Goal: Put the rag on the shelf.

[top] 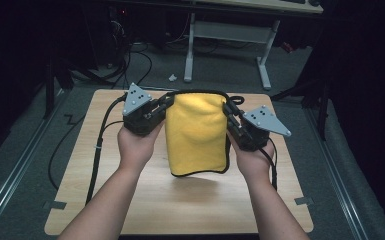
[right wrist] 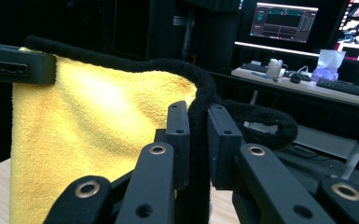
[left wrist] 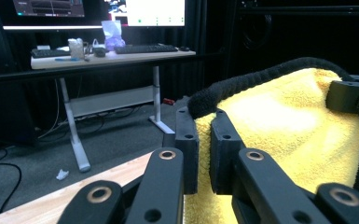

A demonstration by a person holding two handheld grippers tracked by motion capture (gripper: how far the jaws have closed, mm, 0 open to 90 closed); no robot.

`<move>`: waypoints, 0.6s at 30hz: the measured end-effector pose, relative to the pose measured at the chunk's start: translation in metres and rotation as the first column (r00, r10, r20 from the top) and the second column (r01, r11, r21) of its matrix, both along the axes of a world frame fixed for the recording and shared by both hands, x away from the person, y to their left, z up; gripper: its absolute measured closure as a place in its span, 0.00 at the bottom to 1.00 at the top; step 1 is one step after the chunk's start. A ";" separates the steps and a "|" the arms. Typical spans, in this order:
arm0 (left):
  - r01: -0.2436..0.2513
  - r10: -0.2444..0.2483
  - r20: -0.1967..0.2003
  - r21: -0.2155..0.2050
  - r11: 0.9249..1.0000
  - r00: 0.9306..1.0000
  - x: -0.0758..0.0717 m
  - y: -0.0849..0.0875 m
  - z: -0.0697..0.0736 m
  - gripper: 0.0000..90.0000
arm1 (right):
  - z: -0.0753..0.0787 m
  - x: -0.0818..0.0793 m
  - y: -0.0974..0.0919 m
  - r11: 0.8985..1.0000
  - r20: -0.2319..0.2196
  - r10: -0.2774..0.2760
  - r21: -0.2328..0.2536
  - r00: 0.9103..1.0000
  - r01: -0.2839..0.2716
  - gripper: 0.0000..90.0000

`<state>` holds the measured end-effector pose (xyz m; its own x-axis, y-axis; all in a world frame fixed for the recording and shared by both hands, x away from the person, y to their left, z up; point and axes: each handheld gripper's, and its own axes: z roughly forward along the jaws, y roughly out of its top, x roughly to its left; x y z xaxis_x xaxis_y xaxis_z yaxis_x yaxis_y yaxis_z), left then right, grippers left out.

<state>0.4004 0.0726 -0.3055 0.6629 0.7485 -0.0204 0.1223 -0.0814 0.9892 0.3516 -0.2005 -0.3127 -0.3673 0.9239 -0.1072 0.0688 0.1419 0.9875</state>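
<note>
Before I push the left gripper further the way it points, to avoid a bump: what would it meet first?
Probably the right gripper, which holds the far corner of the same yellow cloth. The left gripper points across at it with just the hanging cloth between; depth is unclear.

Left gripper (top: pixel 164 106) and right gripper (top: pixel 228 114) face each other, raised, jaws clamped

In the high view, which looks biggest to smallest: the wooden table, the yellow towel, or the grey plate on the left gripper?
1. Wooden table.
2. Yellow towel, held up nearer the camera, so it looks somewhat larger than it is.
3. Grey plate, plainly the smallest.
</note>
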 end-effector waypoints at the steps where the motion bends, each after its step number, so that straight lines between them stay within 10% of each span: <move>1: -0.001 0.001 0.005 0.008 1.000 1.000 0.001 -0.001 0.001 0.94 | 0.000 0.001 0.000 1.000 -0.001 -0.003 0.002 1.000 0.003 0.90; 18: -0.020 0.017 0.048 0.052 0.998 0.999 0.048 -0.014 0.026 0.94 | 0.013 0.042 -0.007 0.999 0.013 -0.022 0.045 1.000 0.022 0.90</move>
